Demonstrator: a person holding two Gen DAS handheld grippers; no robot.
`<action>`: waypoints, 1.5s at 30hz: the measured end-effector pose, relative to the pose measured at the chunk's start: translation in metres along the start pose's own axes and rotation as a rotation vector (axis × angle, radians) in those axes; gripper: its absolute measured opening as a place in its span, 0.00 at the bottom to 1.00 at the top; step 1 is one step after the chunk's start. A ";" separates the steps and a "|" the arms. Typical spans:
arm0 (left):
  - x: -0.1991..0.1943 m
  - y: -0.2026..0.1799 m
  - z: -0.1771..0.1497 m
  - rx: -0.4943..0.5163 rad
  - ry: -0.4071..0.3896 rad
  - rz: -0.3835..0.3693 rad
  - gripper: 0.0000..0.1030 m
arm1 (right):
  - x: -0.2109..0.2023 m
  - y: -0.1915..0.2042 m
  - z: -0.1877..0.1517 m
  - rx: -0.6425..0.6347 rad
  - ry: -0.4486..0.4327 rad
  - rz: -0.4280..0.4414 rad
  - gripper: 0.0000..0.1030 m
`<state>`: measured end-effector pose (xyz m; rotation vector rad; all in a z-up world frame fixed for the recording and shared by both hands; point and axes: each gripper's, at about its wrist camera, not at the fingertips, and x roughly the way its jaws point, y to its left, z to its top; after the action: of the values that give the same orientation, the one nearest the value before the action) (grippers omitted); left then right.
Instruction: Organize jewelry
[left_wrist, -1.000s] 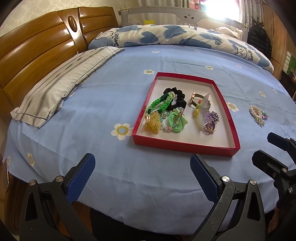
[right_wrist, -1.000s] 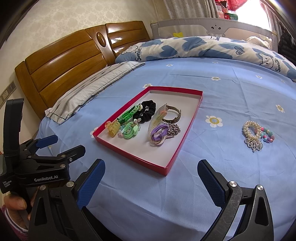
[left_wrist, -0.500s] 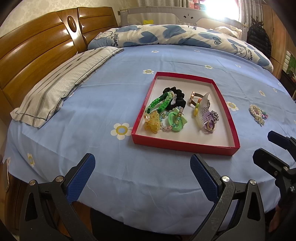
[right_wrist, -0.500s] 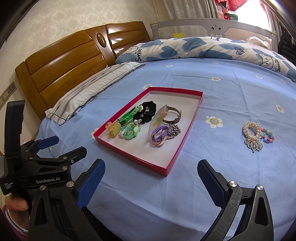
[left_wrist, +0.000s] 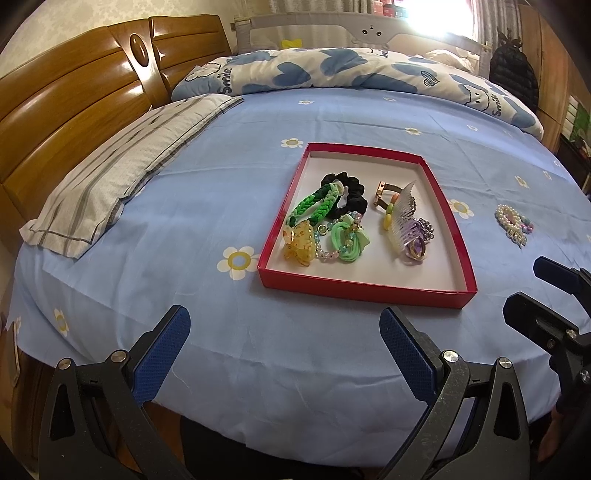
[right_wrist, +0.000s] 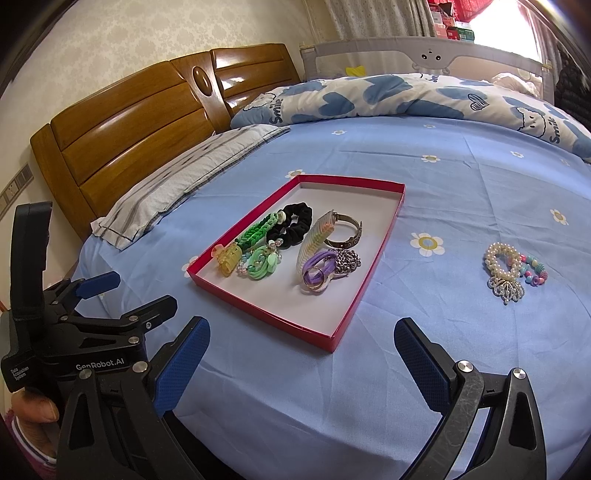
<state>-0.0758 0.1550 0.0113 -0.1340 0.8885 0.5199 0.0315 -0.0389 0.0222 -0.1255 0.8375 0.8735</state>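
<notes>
Red tray (right_wrist: 382, 236) ahead of my spread, empty left tongs (left_wrist: 284, 338) and right tongs (right_wrist: 301, 345) holds most pieces; pearl bracelet cluster (right_wrist: 511, 269) right of it remains on bed.

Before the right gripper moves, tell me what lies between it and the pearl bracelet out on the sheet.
Nothing visible does. The right gripper is open and holds nothing, and only bare blue sheet lies between it and the pearl bracelet. The red tray sits off to the left of that path.
</notes>
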 end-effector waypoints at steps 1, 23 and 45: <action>0.000 0.000 0.000 0.000 0.000 -0.001 1.00 | 0.000 0.000 0.000 0.000 0.000 0.000 0.98; 0.000 -0.001 0.000 0.009 -0.009 0.013 1.00 | -0.001 -0.001 -0.001 0.004 -0.001 0.002 0.98; 0.006 -0.001 0.004 0.011 0.004 0.012 1.00 | 0.004 -0.005 0.000 0.018 0.004 0.000 0.98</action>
<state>-0.0692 0.1575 0.0097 -0.1195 0.8963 0.5262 0.0365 -0.0396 0.0182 -0.1119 0.8489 0.8658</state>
